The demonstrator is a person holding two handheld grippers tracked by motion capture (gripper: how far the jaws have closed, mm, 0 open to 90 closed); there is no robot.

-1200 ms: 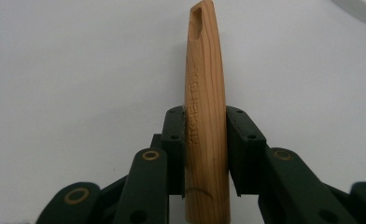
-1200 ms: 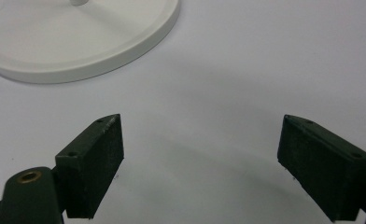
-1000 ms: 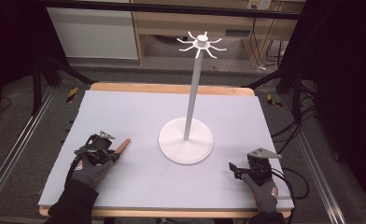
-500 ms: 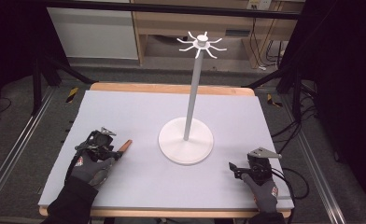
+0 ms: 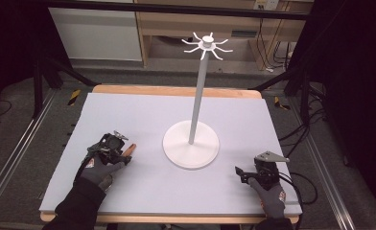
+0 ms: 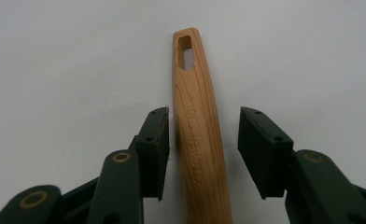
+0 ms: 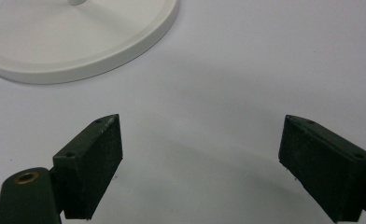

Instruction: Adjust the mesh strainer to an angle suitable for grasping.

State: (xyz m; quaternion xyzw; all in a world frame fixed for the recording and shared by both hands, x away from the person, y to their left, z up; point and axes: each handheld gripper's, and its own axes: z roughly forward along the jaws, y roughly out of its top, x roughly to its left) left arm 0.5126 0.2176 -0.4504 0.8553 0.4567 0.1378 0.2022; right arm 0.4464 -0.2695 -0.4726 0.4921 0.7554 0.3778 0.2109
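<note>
A wooden handle [image 6: 196,116] with a slot at its far end lies flat on the white table [image 5: 143,191], left of the stand. My left gripper [image 6: 204,128] is open with one jaw on each side of it: the left jaw sits very close to the wood and the right jaw stands a clear gap away. From above, the left gripper [image 5: 123,150] covers most of the handle, whose tip [image 5: 132,147] pokes out toward the stand. My right gripper [image 5: 238,172] rests open near the front right, and in its own view nothing lies between its fingers [image 7: 90,163].
A white stand with a round base [image 5: 191,144], a tall pole and a ring of hooks at its top [image 5: 207,44] rises mid-table. Its base rim [image 7: 78,51] lies just ahead of my right gripper. Cables trail off the table's right edge.
My left gripper has slid a little to the right along the wooden handle, so less of the wood shows. The right gripper has stayed put.
</note>
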